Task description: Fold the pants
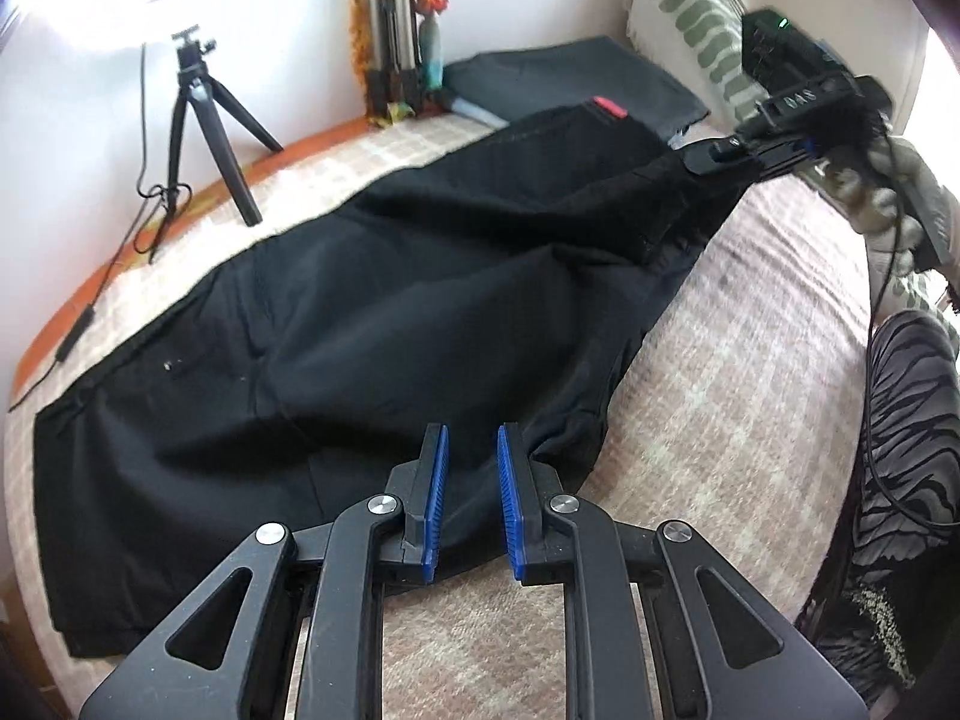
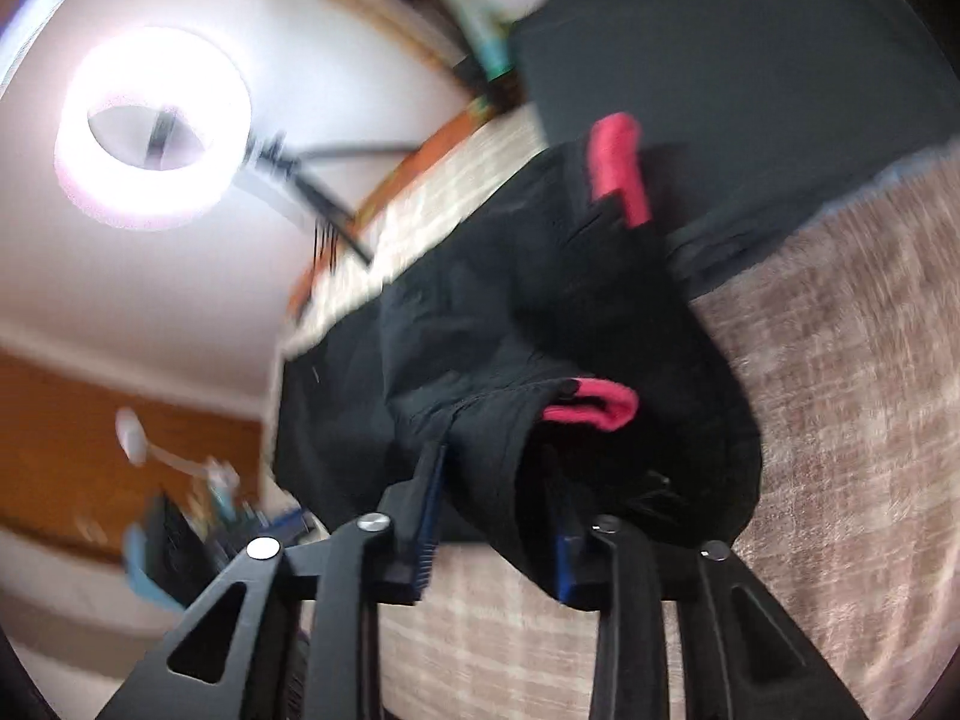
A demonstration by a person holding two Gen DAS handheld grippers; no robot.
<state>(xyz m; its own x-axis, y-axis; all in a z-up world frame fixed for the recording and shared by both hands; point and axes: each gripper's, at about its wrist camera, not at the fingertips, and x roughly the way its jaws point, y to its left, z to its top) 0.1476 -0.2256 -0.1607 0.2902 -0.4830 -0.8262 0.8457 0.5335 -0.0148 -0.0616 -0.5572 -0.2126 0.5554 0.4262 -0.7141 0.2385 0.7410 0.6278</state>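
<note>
A pair of black pants (image 1: pixel 372 300) is spread lengthwise on a bed (image 1: pixel 750 372) covered by a pale pink-beige checked blanket. The fabric is matte black and wrinkled, with soft folds running across the middle. One end lies flat toward the near left corner of the bed, its edge straight; the other end is drawn up off the blanket toward the far right. A red tab (image 1: pixel 609 108) is seen at the far end of the garment, and in the right wrist view pink-red lining (image 2: pixel 600 411) shows inside a bunched opening.

The left tongs (image 1: pixel 469 498) are held over the near long edge of the pants, close to the bed's near side. Their blue pads (image 1: pixel 435 498) stand a little apart, and black cloth is seen in the gap; whether it is pinched cannot be told.

The right tongs (image 2: pixel 498 516) are clamped on a gathered fold of the pants at the far right end, and the fabric is lifted and hangs around the jaws. In the left wrist view this tool (image 1: pixel 726 150) is seen gripping the raised corner, held by a gloved hand (image 1: pixel 888 198).

A second dark garment (image 1: pixel 576 84) lies flat at the far end of the bed. A small black tripod (image 1: pixel 204 132) stands on the far left edge, beside a white wall.
</note>
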